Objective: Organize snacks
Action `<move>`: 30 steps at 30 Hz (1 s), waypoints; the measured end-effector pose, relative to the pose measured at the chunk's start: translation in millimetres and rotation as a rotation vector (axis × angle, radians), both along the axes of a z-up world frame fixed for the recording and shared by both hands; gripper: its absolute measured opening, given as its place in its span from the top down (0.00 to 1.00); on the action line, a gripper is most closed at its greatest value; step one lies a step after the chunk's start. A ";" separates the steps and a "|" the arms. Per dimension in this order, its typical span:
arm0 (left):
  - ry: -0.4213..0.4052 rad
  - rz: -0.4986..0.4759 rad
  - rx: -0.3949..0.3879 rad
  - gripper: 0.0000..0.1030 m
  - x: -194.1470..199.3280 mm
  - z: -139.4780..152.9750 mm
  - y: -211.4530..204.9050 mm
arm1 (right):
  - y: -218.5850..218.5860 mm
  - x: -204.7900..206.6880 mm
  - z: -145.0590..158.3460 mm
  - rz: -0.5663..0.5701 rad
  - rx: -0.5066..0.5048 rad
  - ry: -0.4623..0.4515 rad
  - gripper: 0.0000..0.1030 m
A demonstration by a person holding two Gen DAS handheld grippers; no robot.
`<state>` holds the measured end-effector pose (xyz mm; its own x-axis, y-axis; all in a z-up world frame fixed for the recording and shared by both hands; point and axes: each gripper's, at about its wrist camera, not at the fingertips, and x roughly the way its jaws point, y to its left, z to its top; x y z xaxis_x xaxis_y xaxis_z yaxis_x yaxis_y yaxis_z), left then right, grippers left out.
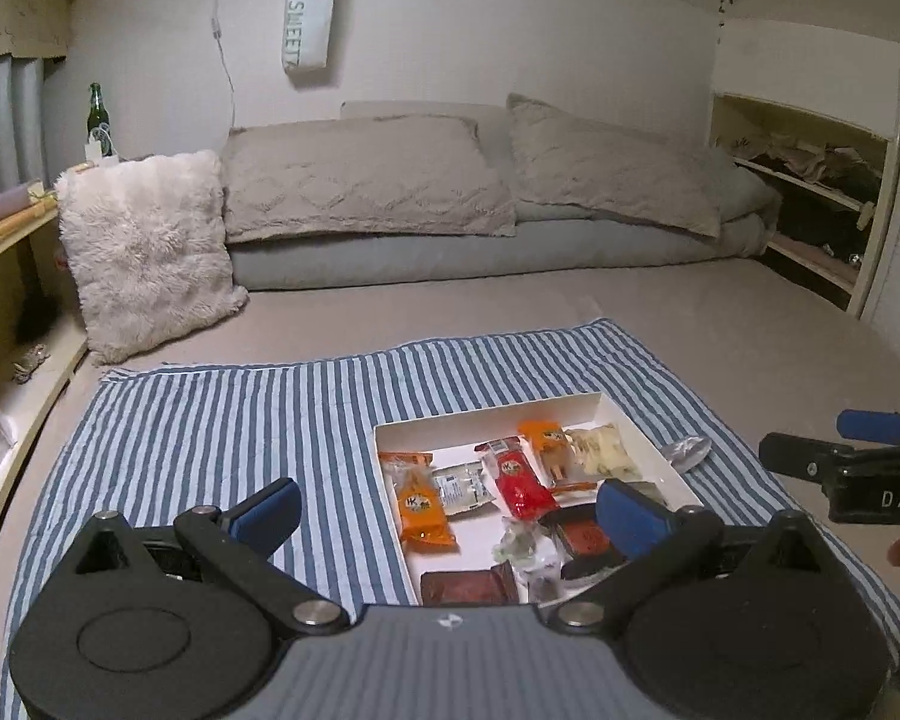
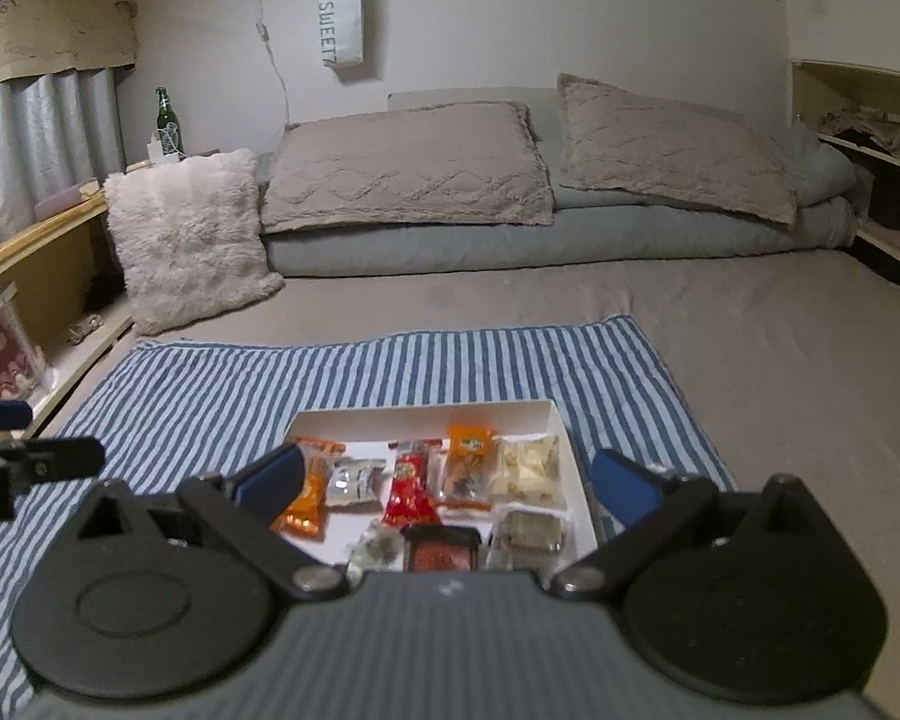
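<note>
1 white tray [image 2: 561, 420]; 2 orange packets [image 2: 306, 495]; 1 red packet [image 2: 411, 489]; 3 pillows [image 2: 408, 165].

Two wrist cameras look forward and slightly down over a bed, the left from left of the white snack tray [image 1: 607, 399], the right more squarely behind it, sharing the striped cloth [image 2: 210, 384] and pillows [image 2: 405, 165].

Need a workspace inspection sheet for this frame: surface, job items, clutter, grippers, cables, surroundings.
Surface: striped cloth spread on the bed.
Job's things: white box on the cloth, holding red packet, orange packets, pale packets.
Clutter: clear wrapper on the cloth beside the box.
Grippers: left gripper open, empty; right gripper open, empty.
Cables: white cord hanging on the wall.
Surroundings: pillows, fluffy cushion, green bottle, hanging bag.
</note>
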<state>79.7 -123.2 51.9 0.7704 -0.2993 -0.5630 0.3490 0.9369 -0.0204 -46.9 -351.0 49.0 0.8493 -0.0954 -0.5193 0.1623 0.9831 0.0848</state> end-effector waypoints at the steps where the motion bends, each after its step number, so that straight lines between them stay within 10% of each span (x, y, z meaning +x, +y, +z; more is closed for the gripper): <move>1: -0.002 -0.001 -0.004 0.00 -5.5 -1.2 2.0 | 1.1 -6.1 -1.2 0.000 0.000 -0.002 0.01; 18: -0.130 0.058 0.023 0.00 -78.1 -29.6 12.3 | 22.0 -72.1 -27.4 0.049 -0.037 -0.049 0.01; 30: -0.074 0.101 0.037 0.00 -83.6 -54.5 19.7 | 32.9 -87.8 -44.1 0.038 -0.075 -0.055 0.01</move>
<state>-3.9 -103.5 -2.6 0.8353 -0.1982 -0.5129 0.2520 0.9670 0.0367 -134.7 -318.1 4.9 0.8799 -0.0993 -0.4647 0.1218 0.9924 0.0186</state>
